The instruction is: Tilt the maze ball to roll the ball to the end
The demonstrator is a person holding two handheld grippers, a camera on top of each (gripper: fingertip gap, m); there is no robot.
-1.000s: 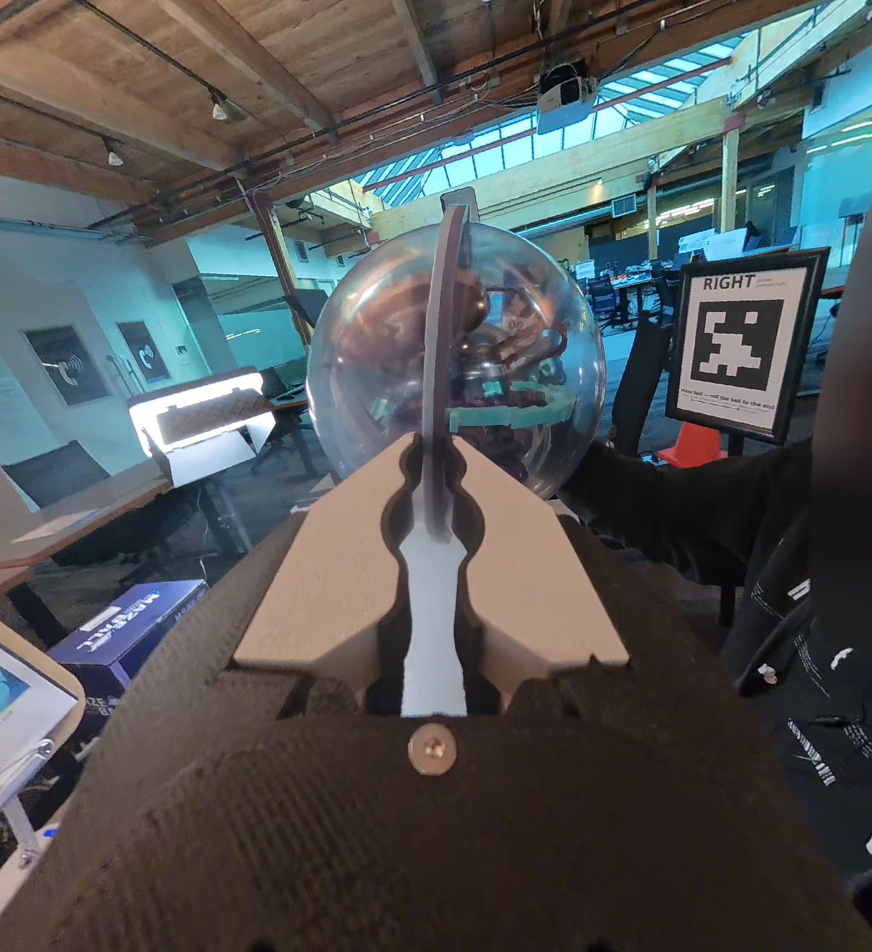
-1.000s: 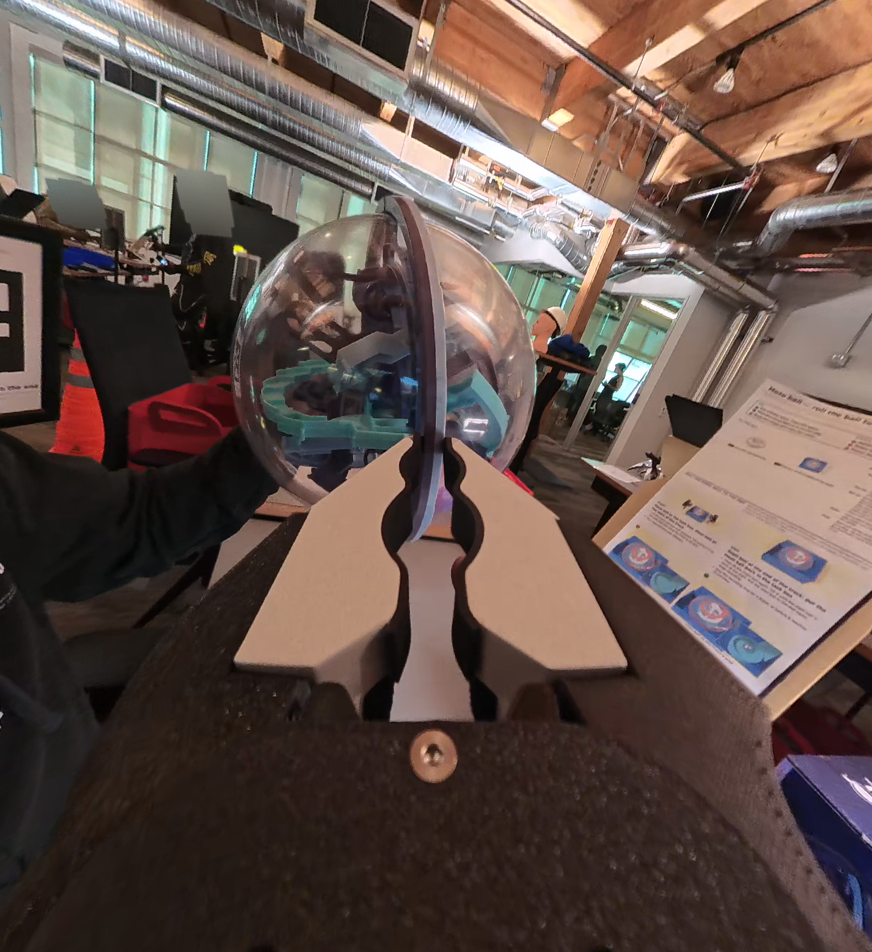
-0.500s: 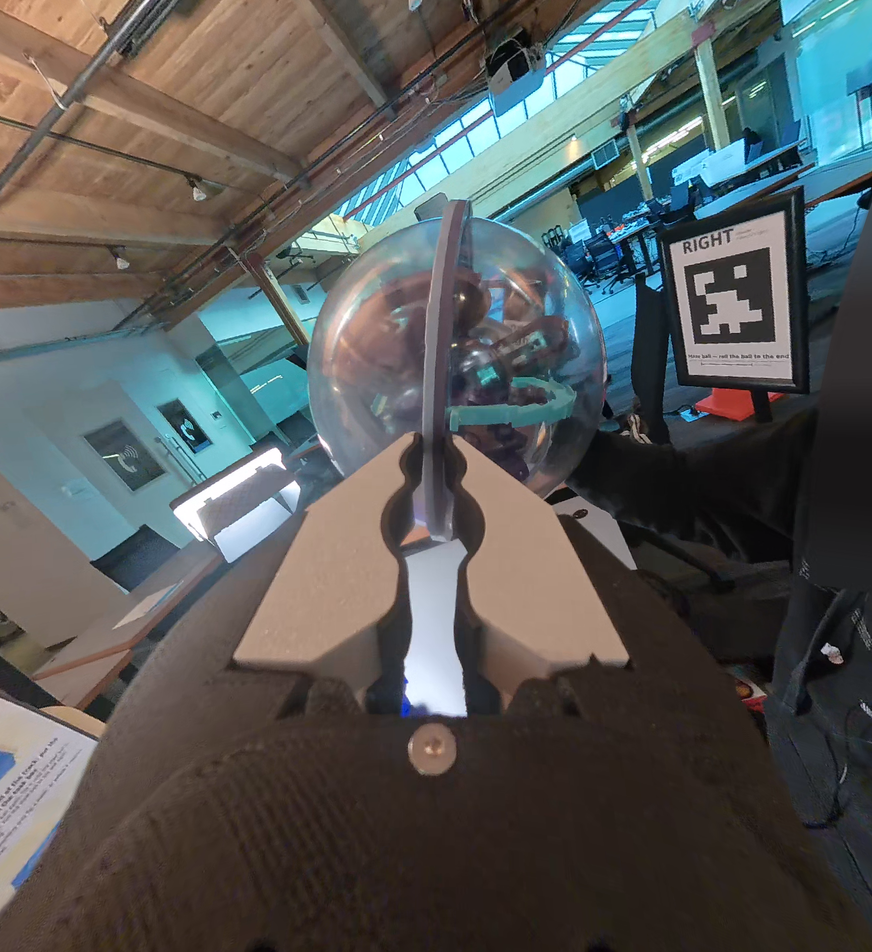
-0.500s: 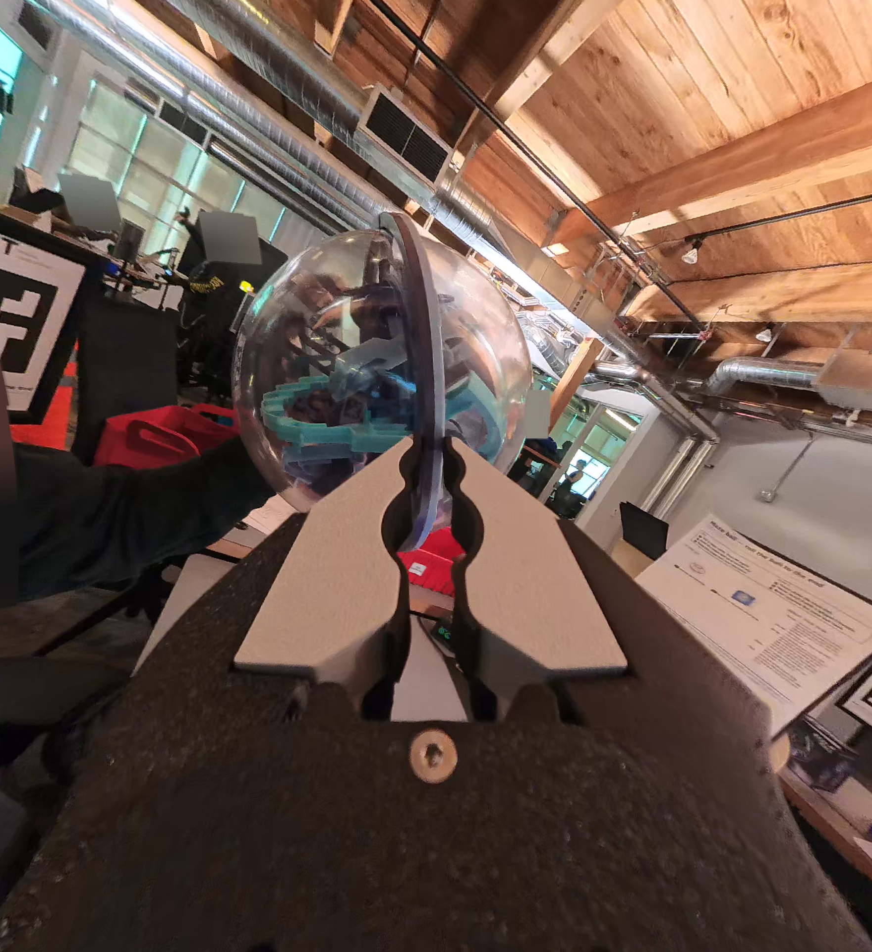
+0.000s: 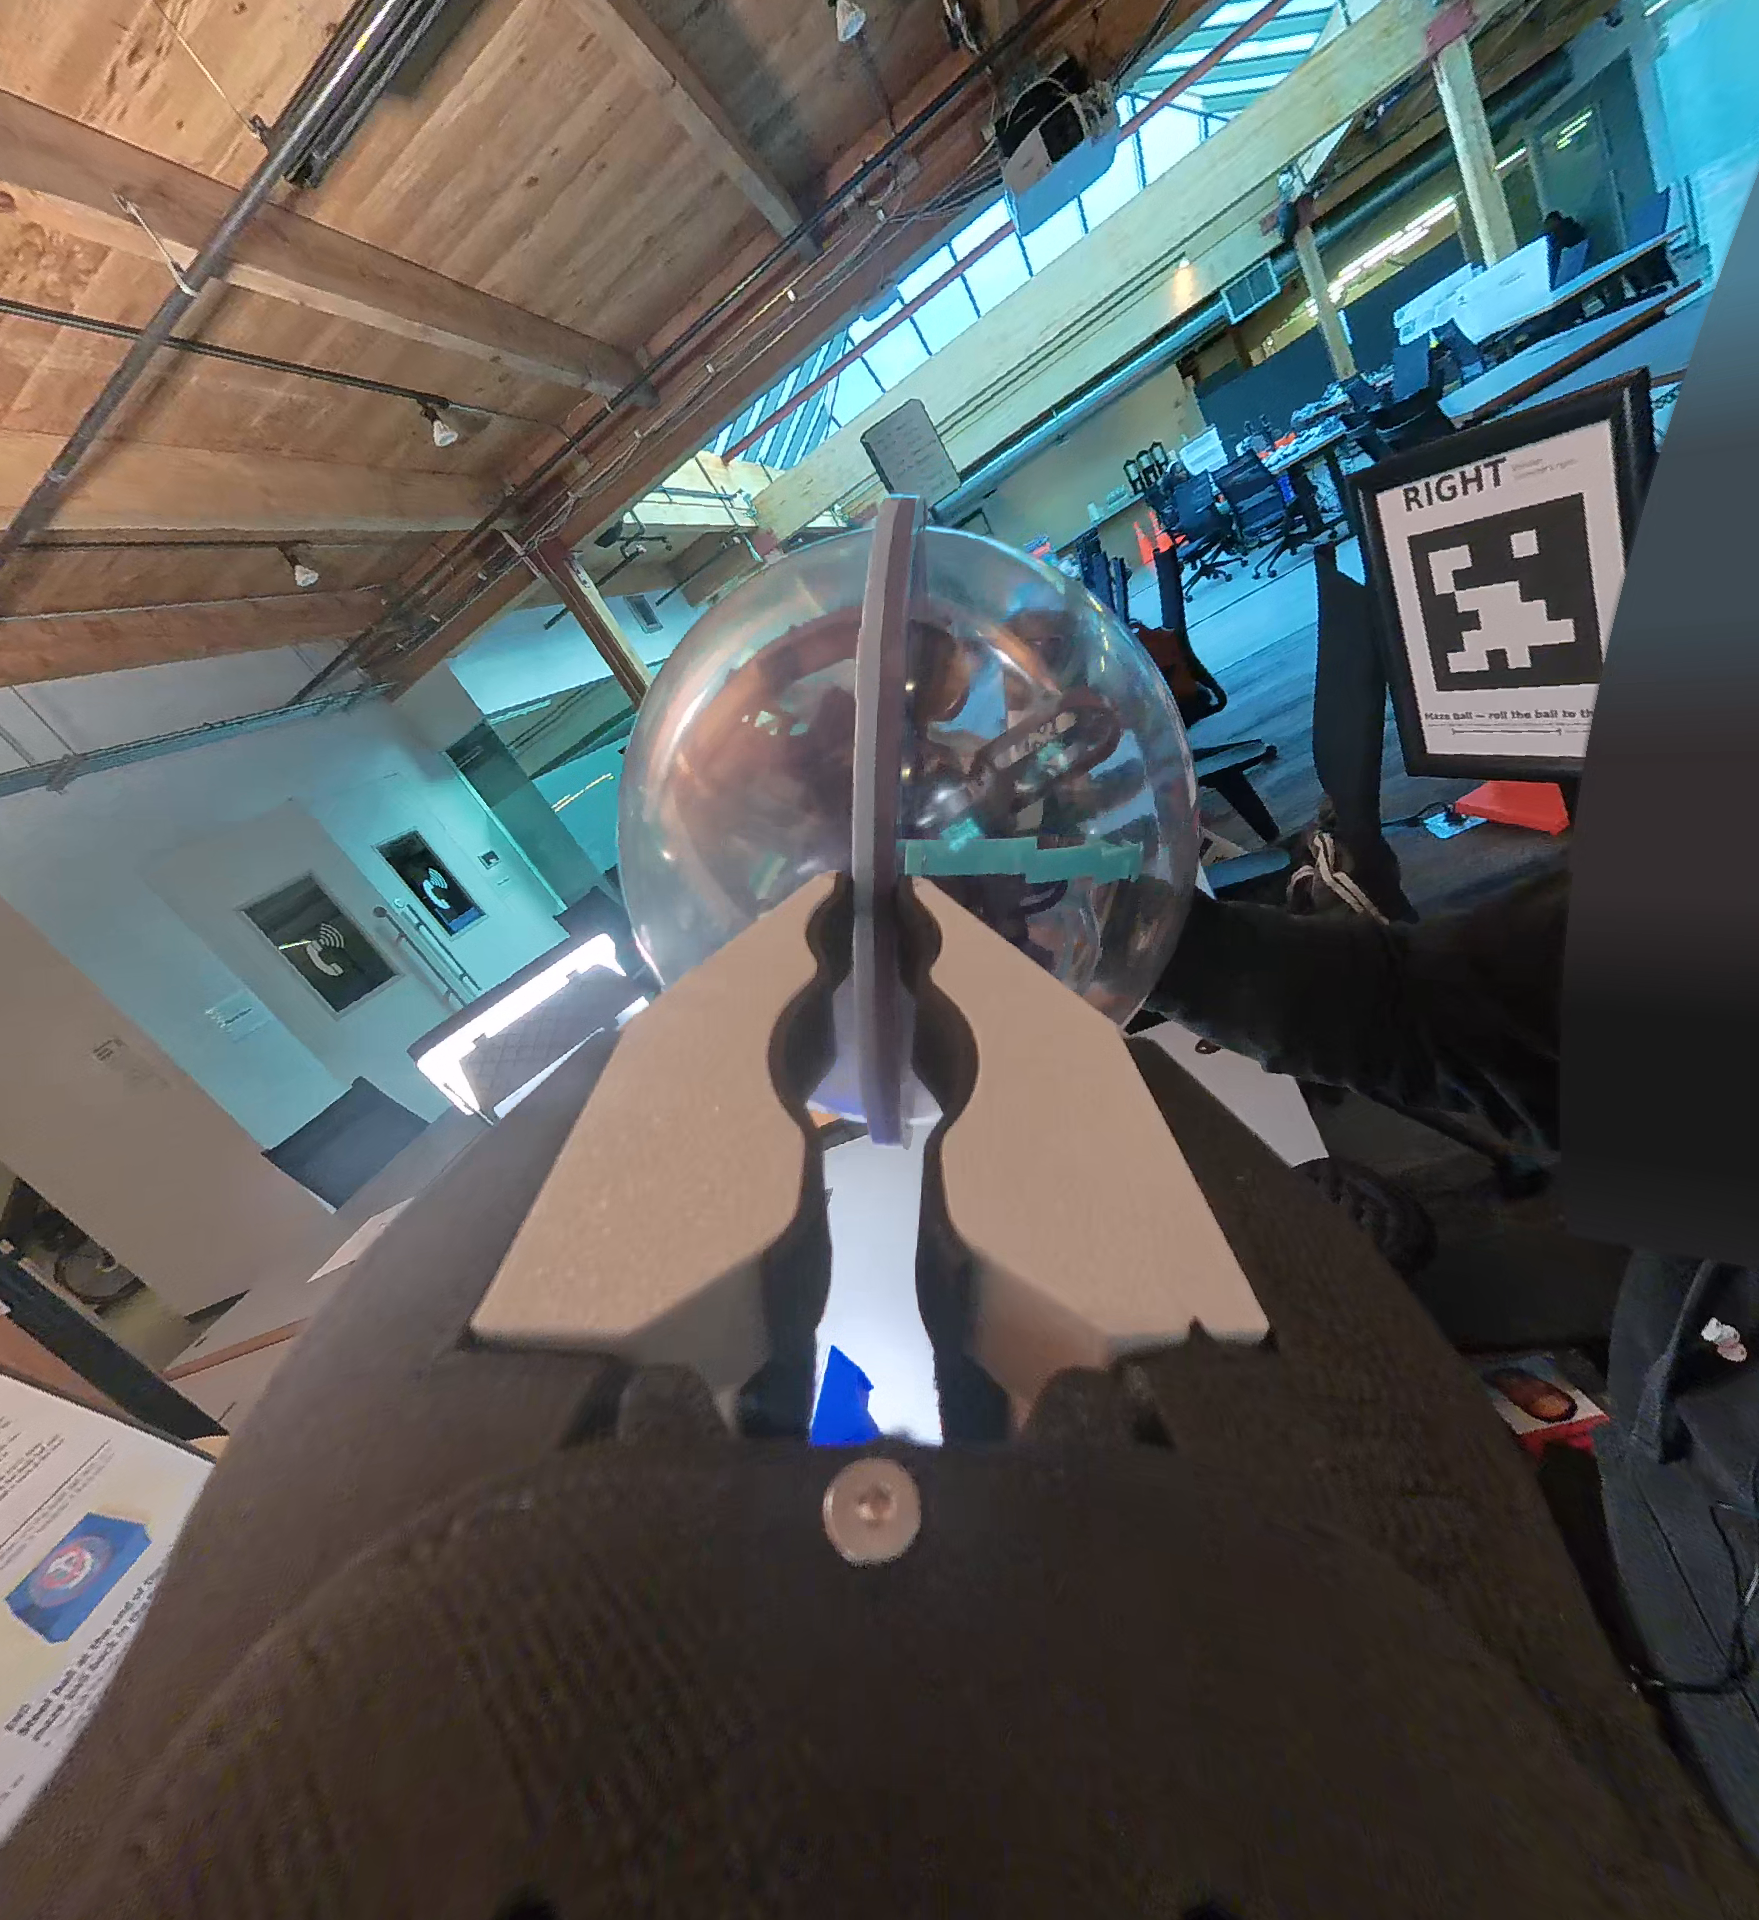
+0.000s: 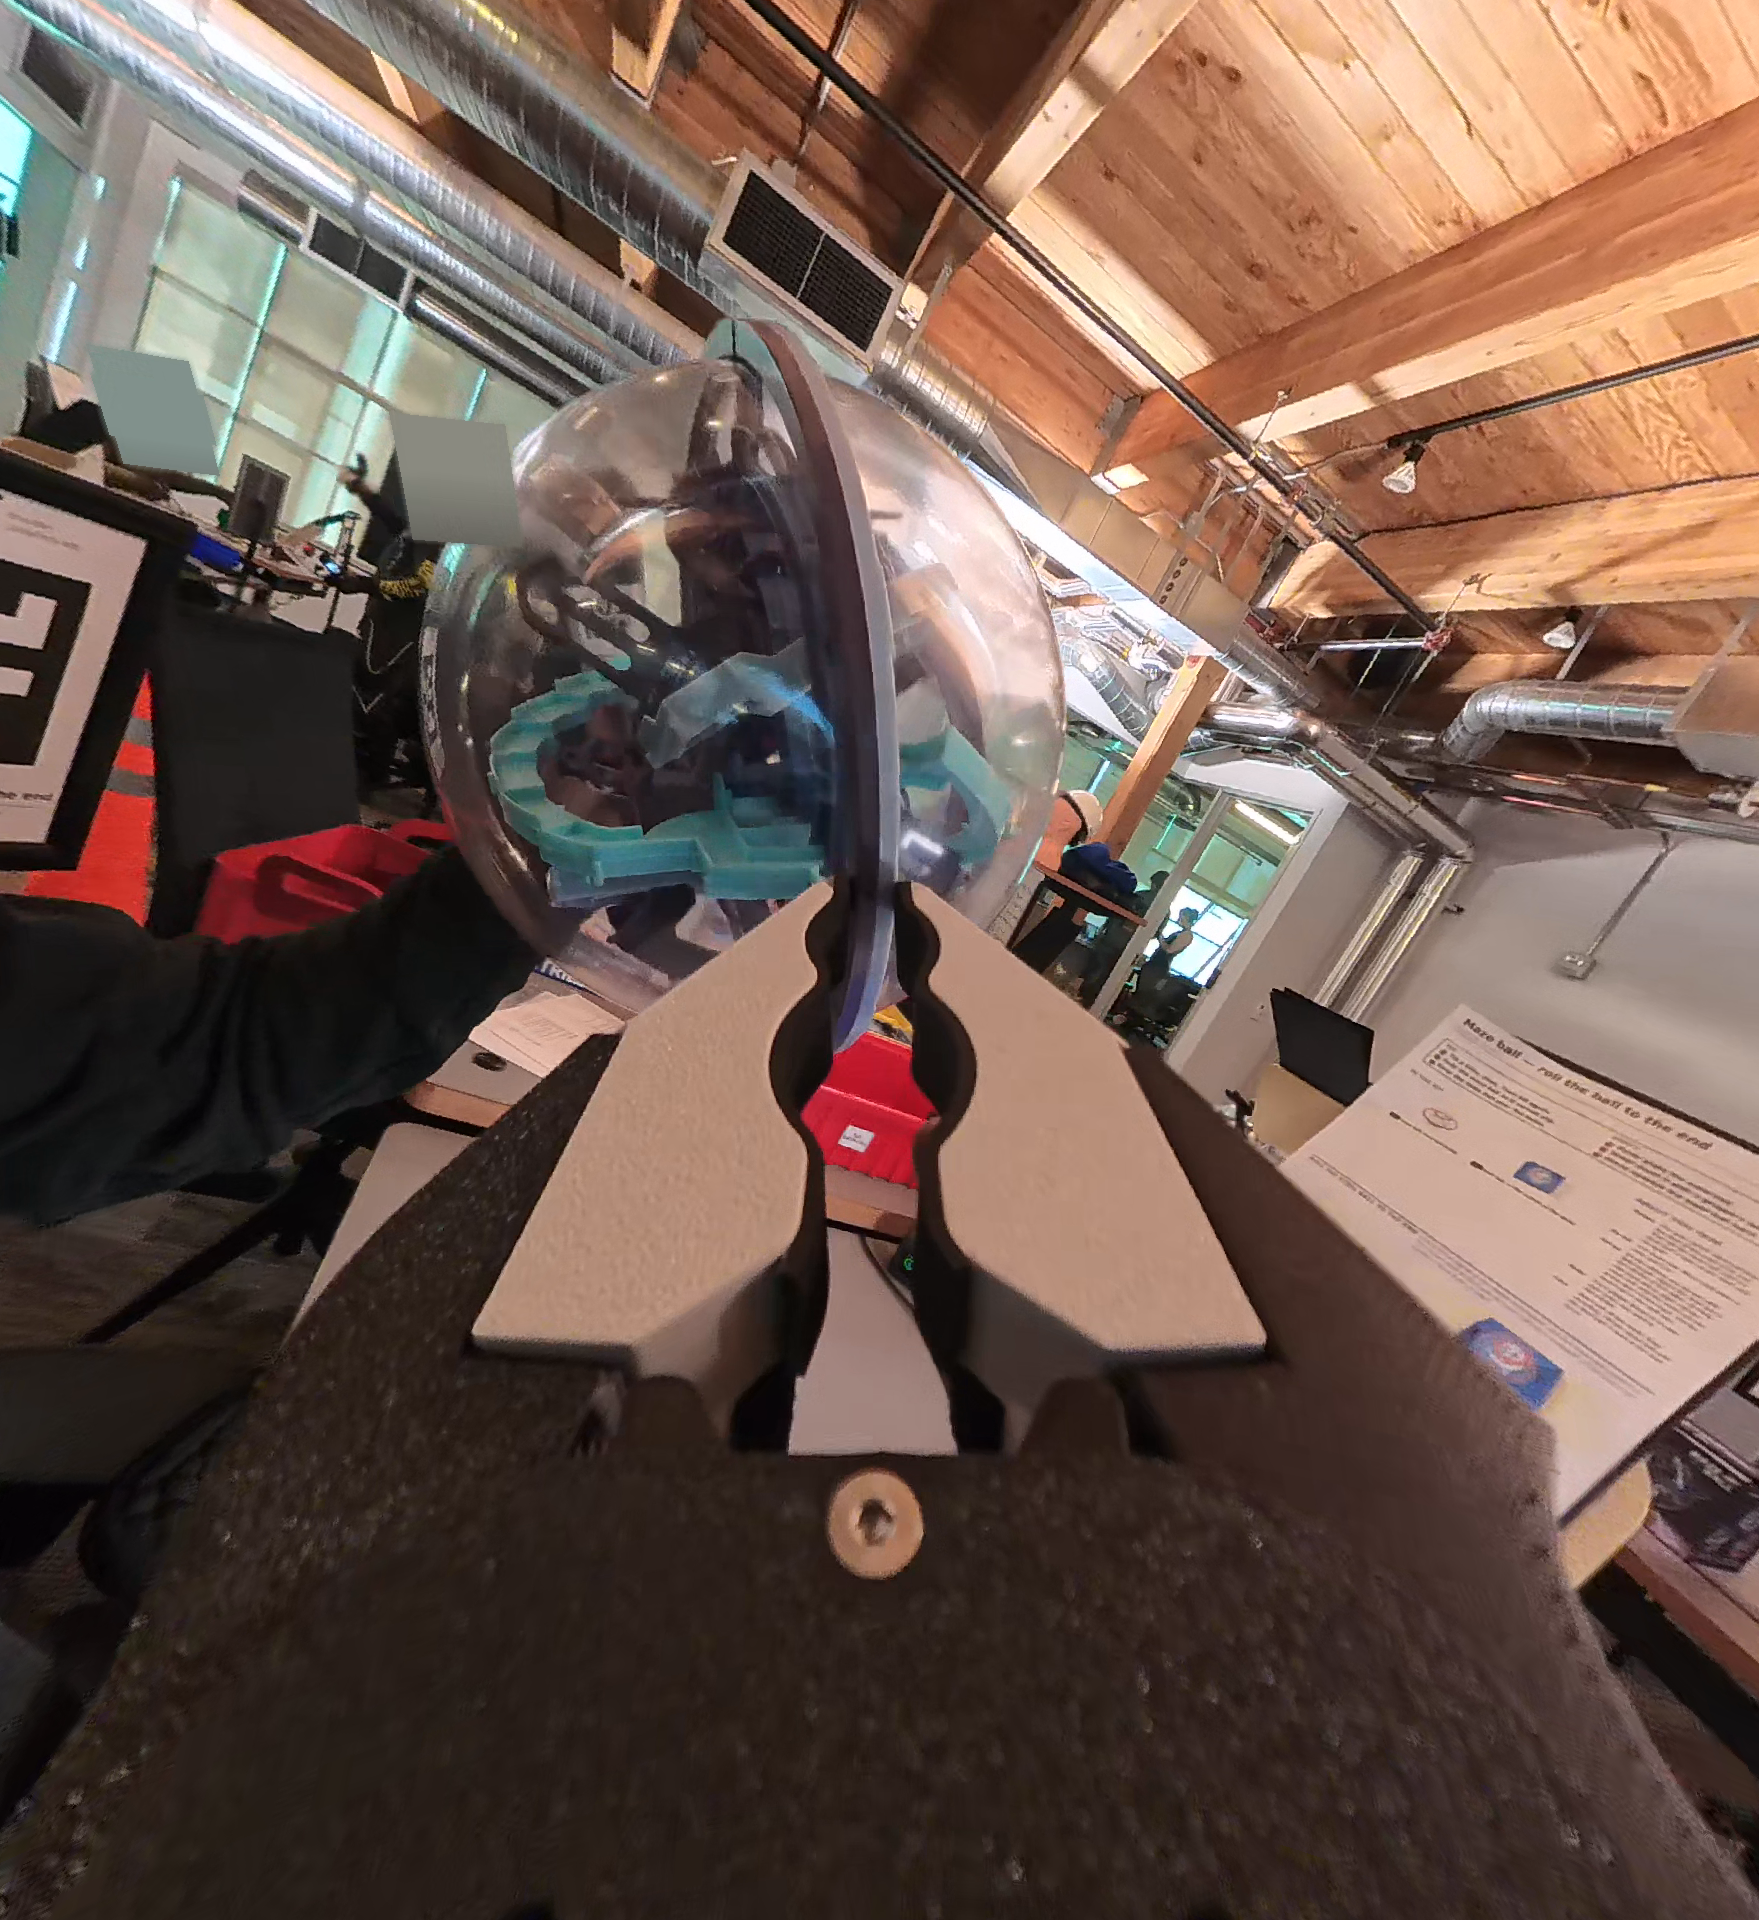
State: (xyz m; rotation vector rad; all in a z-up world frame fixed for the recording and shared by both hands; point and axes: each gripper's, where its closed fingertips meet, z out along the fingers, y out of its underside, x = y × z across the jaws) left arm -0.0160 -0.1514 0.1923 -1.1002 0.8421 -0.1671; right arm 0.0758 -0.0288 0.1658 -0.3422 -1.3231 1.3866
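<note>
The maze ball [image 5: 750,790] is a clear sphere with teal and dark tracks inside and a grey rim band around its middle. It is held in the air between both grippers. My left gripper [image 5: 880,914] is shut on the rim band at one side. My right gripper [image 6: 867,894] is shut on the same band at the opposite side of the maze ball [image 6: 646,665]. The other gripper's dark body shows beyond the sphere in each view. The small ball inside cannot be made out.
A framed marker sign [image 5: 1509,603] stands to the right in the left wrist view, and another [image 6: 13,644] to the left in the right wrist view. An instruction sheet [image 6: 1581,1205] leans at the right. Red bins [image 6: 314,873] sit below. Wooden ceiling and ducts are overhead.
Both grippers have tipped upward and rolled with the maze ball, so more ceiling shows. The teal tracks inside have turned. Both grips on the rim are unchanged.
</note>
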